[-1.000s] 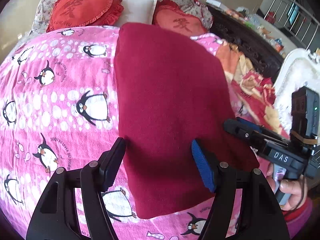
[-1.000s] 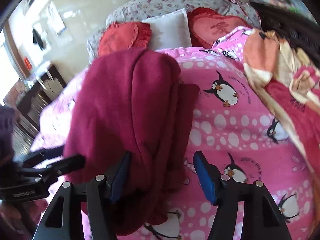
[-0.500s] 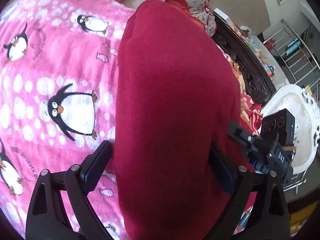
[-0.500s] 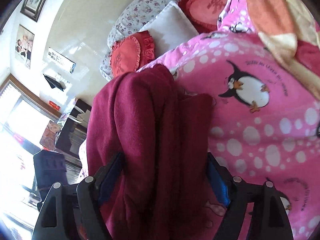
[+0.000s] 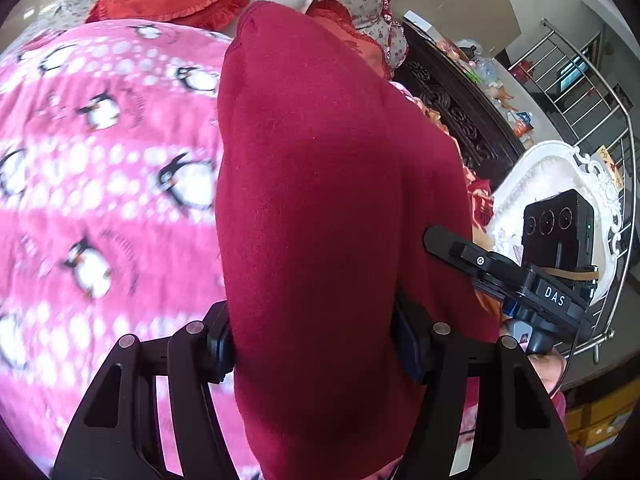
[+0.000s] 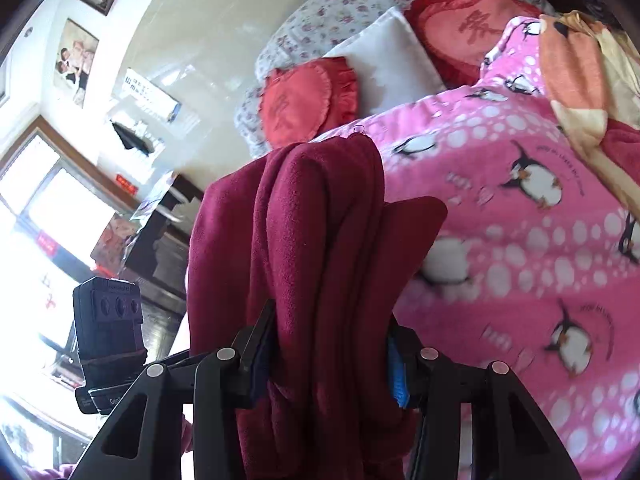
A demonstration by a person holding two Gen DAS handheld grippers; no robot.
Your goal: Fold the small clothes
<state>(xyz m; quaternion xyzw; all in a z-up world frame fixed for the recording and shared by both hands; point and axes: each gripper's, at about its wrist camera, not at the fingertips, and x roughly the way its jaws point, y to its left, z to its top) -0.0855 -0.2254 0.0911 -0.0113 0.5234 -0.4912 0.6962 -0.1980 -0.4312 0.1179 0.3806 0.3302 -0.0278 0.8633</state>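
Garment – one dark red fleece piece, bunched in folds, hung above the pink penguin blanket; its lower end was cut off by the frame. Left gripper and right gripper both angled downward, jaws closing with the fleece pinched between their pads. Blanket print was motion-blurred. Two red heart cushions sat beside one white pillow.
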